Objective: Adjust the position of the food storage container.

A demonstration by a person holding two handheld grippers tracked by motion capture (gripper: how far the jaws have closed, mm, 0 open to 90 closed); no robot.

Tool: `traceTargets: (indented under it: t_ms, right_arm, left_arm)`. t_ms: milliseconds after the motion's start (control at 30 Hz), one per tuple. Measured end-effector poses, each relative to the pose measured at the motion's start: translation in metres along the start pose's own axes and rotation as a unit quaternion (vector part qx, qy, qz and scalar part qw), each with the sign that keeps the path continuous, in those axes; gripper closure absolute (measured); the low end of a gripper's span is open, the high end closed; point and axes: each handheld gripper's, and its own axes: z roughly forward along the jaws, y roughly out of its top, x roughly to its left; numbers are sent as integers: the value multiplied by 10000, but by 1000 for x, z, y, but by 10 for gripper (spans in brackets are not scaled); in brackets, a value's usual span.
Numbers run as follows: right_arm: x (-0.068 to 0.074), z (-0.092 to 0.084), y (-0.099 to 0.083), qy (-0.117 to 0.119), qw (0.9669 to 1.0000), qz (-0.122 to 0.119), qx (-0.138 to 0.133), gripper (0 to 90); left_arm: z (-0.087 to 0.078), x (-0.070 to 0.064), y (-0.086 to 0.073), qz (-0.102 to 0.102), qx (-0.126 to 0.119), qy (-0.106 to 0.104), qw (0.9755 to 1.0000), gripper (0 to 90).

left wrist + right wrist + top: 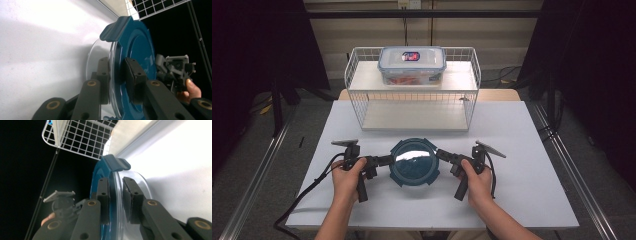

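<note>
A round clear container with a teal lid [414,162] sits at the front middle of the white table [522,190]. My left gripper [390,160] is shut on its left rim and my right gripper [440,153] on its right rim. In the left gripper view the jaws [116,61] straddle the rim: one pad on the teal lid [136,42], the other on the clear body. The right gripper view shows the same clamp [115,181] on the lid's edge [97,180]. Whether the container rests on the table or hangs just above it, I cannot tell.
A white wire rack [353,75] stands behind the container at the table's back. A clear food box with a blue-rimmed lid [412,65] sits on its top shelf; its lower shelf holds nothing. Black cables trail from both grippers toward the front edge.
</note>
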Motion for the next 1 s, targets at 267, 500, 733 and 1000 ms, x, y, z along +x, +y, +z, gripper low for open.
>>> traceTargets:
  t_ms: [267, 500, 733, 1000]
  right_arm:
    - [-3, 0, 3, -92, 9999, 5, 39, 764]
    - [-6, 0, 4, -238, 9995, -154, 120, 756]
    - [-11, 1, 2, -324, 9992, -138, 199, 746]
    - [-8, -3, 0, -371, 9986, -157, 342, 739]
  left_arm:
    - [4, 1, 1, -115, -13, -13, 9999, 753]
    - [6, 2, 1, -110, -31, -38, 9999, 750]
    - [5, 1, -1, -38, 73, 13, 10000, 720]
    - [6, 1, -2, -97, 224, -19, 9997, 699]
